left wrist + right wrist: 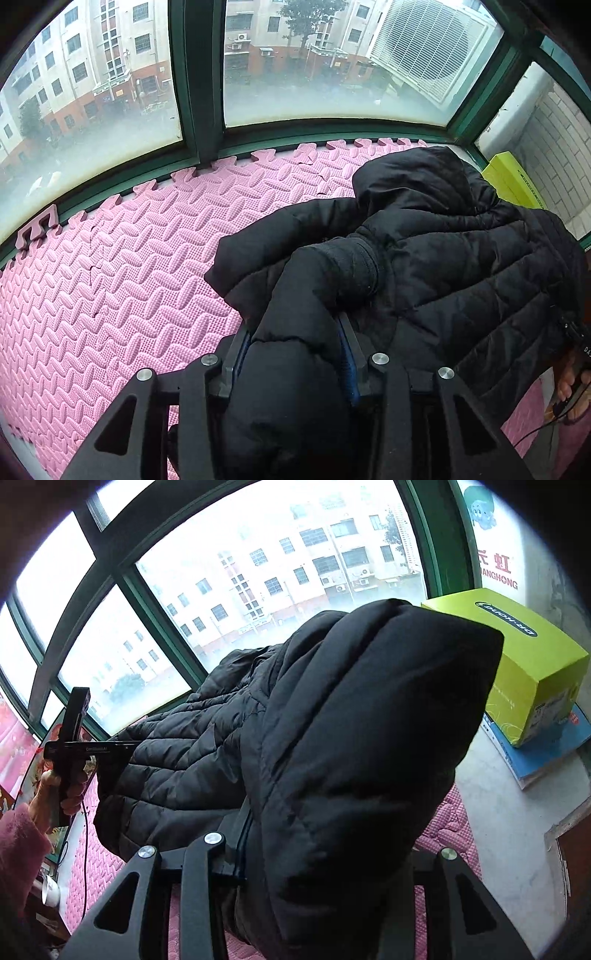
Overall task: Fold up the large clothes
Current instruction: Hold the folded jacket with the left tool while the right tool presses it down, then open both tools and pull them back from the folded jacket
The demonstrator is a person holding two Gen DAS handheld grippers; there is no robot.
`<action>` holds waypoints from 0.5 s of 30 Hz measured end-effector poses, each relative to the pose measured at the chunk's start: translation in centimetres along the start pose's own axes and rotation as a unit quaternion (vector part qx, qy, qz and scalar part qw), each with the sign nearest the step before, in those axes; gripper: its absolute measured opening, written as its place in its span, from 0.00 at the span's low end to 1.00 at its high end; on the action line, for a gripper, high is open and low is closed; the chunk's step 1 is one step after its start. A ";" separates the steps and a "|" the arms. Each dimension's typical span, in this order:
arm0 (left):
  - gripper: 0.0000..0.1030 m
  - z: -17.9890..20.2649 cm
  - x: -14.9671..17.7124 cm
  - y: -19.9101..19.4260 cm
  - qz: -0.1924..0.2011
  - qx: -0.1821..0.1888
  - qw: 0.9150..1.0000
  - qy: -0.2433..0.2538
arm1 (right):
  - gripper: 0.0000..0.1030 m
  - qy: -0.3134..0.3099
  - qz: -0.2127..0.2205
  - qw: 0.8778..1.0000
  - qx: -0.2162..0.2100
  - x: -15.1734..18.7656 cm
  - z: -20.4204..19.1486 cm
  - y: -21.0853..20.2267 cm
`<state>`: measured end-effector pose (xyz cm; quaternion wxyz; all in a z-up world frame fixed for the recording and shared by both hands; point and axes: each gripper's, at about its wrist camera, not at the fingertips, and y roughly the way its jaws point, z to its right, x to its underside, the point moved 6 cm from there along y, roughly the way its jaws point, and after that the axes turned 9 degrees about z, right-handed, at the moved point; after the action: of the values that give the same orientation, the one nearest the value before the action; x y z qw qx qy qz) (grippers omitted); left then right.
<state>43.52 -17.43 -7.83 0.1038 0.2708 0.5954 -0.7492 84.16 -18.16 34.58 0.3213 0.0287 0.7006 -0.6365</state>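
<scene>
A black quilted puffer jacket (443,258) lies on the pink foam mat (129,266), its hood toward the window. My left gripper (295,332) is shut on a black sleeve, cuff pointing forward over the jacket body. In the right wrist view the jacket (192,760) spreads to the left, and my right gripper (314,834) is shut on a thick fold of it (369,720) that drapes over the fingers and hides the tips. The left gripper (74,734) shows at the far left, held by a hand in a pink sleeve.
Green-framed windows (195,92) run along the mat's far edge. A yellow-green box (524,657) stands on a blue book (546,749) at the right, on the white ledge by the wall. A white cup (50,890) sits low at the left.
</scene>
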 end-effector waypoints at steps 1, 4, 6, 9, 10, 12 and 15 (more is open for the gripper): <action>0.46 -0.2 0.1 0.1 -0.001 -0.004 1.000 -0.001 | 0.47 0.004 -0.003 1.000 0.001 0.1 0.0 0.1; 0.52 -0.2 0.2 0.0 -0.005 -0.014 1.000 -0.003 | 0.53 0.005 -0.014 1.000 0.011 0.2 -0.1 0.2; 0.54 -0.3 0.2 -0.1 -0.004 -0.016 1.000 -0.006 | 0.58 0.007 -0.022 1.000 0.020 0.0 0.7 0.5; 0.62 -0.5 0.1 -0.1 0.001 -0.033 0.999 -0.006 | 0.62 0.019 -0.031 0.999 0.025 0.2 2.3 0.6; 0.63 -0.5 0.1 -0.2 0.005 -0.037 0.999 -0.002 | 0.63 0.020 -0.035 0.999 0.027 0.2 2.3 0.6; 0.67 -0.4 0.0 -0.4 0.012 -0.049 0.999 0.009 | 0.66 0.022 -0.039 0.998 0.033 0.5 2.8 0.3; 0.71 0.0 0.1 -1.1 0.020 -0.066 0.997 0.020 | 0.69 0.025 -0.046 0.998 0.042 0.7 3.0 0.2</action>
<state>42.94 -17.13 -6.97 0.1249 0.2901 0.6398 -0.7006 84.92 -21.10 34.14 0.2727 0.0259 0.6819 -0.6782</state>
